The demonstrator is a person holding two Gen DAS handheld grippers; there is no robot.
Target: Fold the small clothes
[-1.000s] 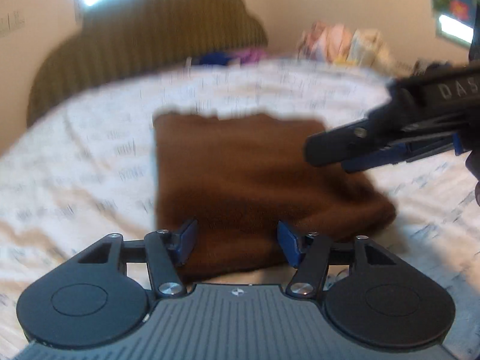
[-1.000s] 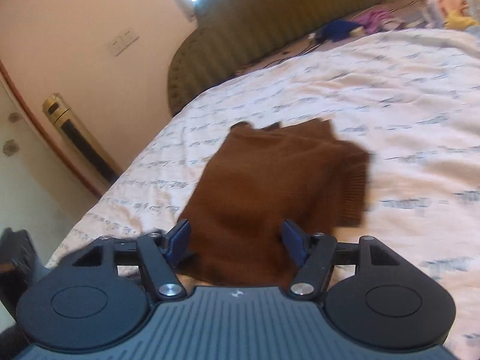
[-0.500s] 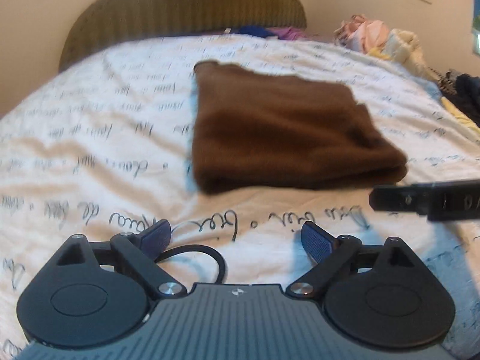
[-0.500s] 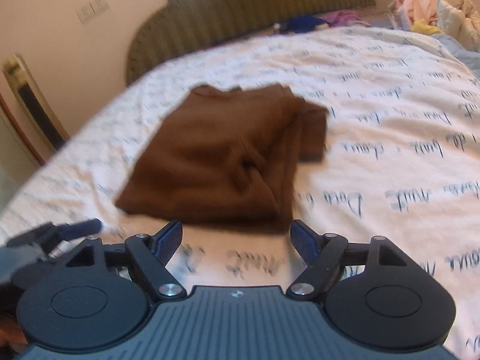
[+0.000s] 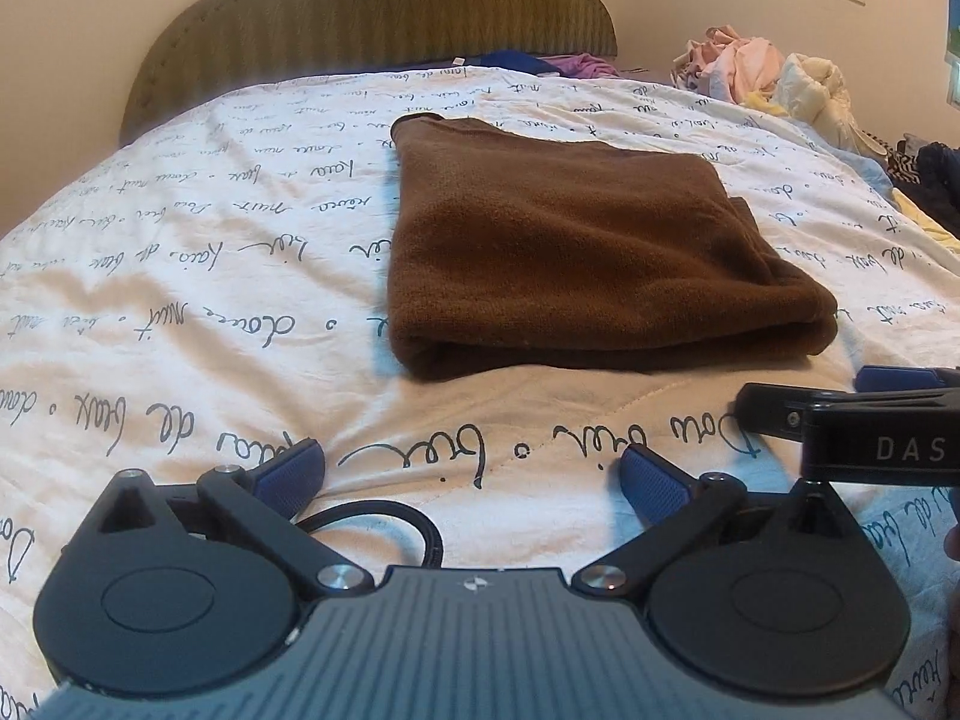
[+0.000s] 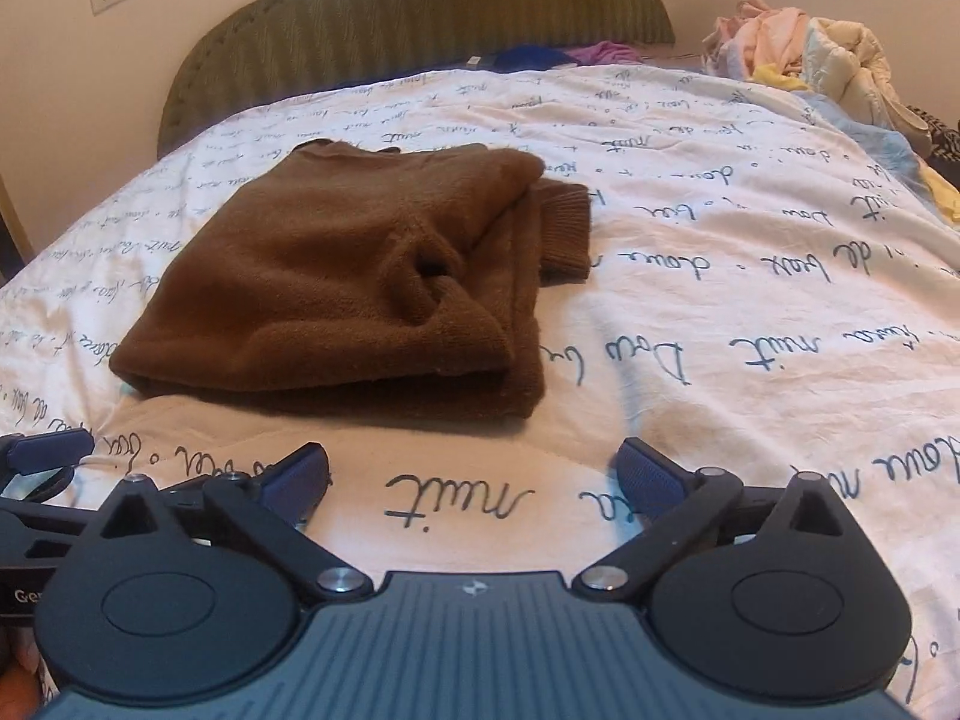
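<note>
A brown fleece garment folded into a thick rectangle point(image 5: 576, 252) lies flat on the white quilted bedspread printed with dark cursive writing point(image 5: 180, 276), ahead of both sets of tongs and touched by neither. The left gripper point(image 5: 471, 471) hovers low over the spread with its blue-padded fingers point(image 5: 288, 474) spread wide apart and nothing between them; the garment's rounded near fold sits just beyond its tips, slightly to the right of centre. A thin black cord loop point(image 5: 390, 525) lies on the spread close behind the left finger. The right gripper point(image 6: 474, 471) is likewise spread wide and empty, with the garment ahead and left of its centre line; from this side the stacked layers show an open pocket of cloth on top, and a ribbed cuff point(image 6: 564, 228) pokes out at the far right edge. Each tool shows at the rim of the other's view, side by side and near one another. Far beyond the garment stands an olive ribbed scalloped headboard point(image 5: 372, 30), and to the far right of the tongs a heap of pale pink and cream clothes point(image 5: 768, 69) rests on the bed.
</note>
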